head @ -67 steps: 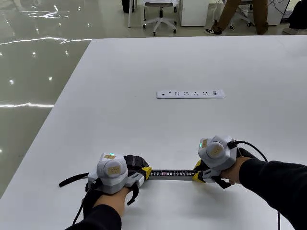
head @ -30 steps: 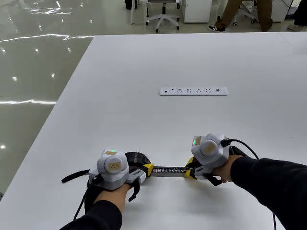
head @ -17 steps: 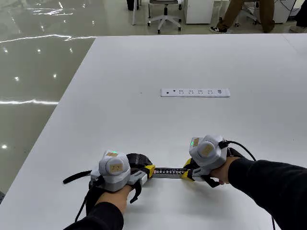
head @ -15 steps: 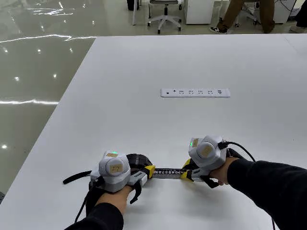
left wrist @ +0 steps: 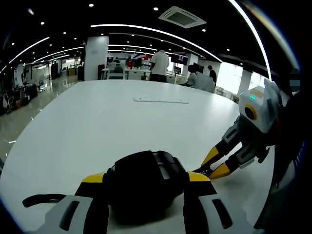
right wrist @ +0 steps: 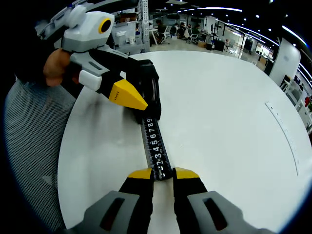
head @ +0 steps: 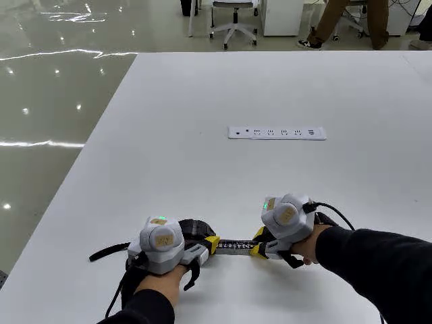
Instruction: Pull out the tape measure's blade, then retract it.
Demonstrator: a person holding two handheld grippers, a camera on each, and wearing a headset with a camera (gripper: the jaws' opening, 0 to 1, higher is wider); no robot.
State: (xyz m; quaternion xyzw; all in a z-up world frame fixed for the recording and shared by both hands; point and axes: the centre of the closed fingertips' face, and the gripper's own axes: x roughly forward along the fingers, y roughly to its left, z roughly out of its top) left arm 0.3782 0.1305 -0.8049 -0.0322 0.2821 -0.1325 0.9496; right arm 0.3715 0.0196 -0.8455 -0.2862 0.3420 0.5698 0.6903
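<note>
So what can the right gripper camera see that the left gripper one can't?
Right gripper view: the blade seen from above, its printed numbers readable, with its tip pinched by the right gripper.
Left gripper view: the black strap trailing off the tape measure case, which the left gripper clamps from both sides.
Both: the black case, the white table, the power strip lying farther off, and the other gripper.

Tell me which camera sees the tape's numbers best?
The right gripper view: the blade runs up its middle, digits readable. The head view shows the blade short, digits too small. In the left gripper view the black case hides most of it.
</note>
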